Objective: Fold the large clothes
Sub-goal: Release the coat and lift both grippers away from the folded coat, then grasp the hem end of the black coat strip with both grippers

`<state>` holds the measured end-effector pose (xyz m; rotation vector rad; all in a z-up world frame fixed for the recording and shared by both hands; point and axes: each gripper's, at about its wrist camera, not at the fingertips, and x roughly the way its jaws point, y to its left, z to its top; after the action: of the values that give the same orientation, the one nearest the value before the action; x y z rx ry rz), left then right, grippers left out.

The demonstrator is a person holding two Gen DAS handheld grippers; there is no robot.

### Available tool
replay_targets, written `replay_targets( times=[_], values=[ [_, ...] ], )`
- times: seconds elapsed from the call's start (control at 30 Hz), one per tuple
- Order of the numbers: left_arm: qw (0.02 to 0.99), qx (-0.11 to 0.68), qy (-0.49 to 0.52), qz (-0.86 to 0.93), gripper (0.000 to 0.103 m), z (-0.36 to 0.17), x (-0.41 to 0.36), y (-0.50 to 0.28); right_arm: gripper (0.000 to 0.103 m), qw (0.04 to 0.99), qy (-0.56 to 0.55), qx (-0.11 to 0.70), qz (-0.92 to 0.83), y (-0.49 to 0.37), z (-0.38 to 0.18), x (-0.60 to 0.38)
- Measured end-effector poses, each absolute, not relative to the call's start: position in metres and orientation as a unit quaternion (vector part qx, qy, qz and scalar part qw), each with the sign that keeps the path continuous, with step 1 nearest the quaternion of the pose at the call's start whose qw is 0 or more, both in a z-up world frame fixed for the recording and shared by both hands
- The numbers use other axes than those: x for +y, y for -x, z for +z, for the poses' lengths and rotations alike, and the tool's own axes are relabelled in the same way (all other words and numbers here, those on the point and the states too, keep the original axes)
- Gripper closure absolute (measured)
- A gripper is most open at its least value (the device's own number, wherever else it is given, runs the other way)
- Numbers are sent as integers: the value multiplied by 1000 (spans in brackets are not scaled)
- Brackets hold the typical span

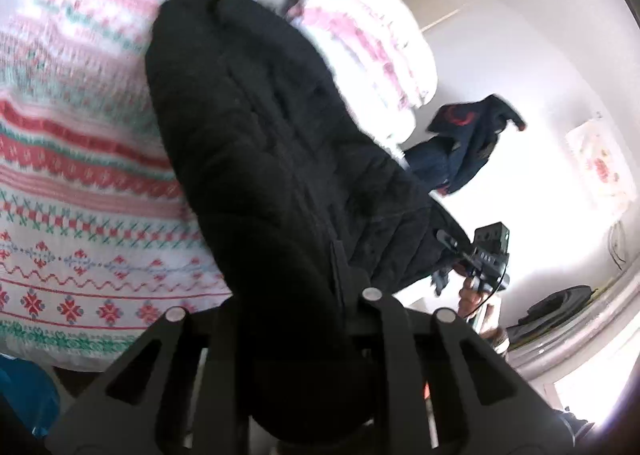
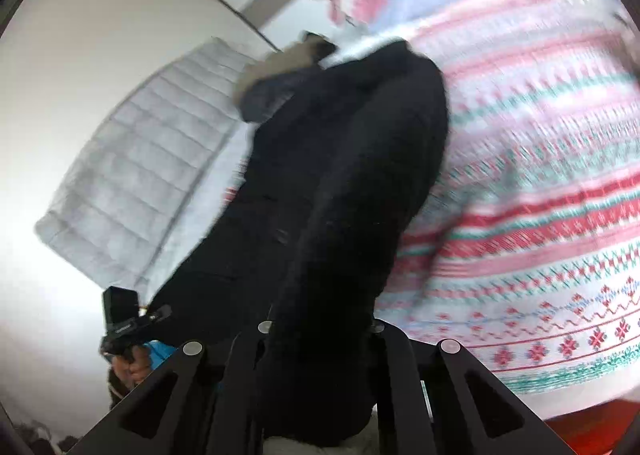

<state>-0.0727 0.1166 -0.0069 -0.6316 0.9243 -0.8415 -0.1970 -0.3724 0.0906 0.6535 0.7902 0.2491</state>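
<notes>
Black coat [image 1: 256,143] lies on a patterned blanket [image 1: 72,183], w/ its near edge lifted by both grippers. Left gripper [image 1: 304,319] has its jaws squeezed tight on the coat's edge. Right gripper [image 2: 320,339] is also clamped on the coat, cloth bunched btwn its jaws.

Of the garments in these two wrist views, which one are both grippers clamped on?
The black padded jacket. Its fabric runs into the left gripper and the right gripper; the grey quilted coat and navy garment lie apart, untouched.
</notes>
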Motion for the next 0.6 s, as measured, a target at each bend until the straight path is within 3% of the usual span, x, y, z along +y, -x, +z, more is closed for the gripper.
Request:
replay_targets(
  times=[0.4,0.6],
  values=[
    [799,245,319,-446,88,112,221,172,92,927,-239,242,159,285,228,-327],
    [826,214,322,-411,88,141,220,125,92,941,-220,213,147,262,270,-325]
  ],
)
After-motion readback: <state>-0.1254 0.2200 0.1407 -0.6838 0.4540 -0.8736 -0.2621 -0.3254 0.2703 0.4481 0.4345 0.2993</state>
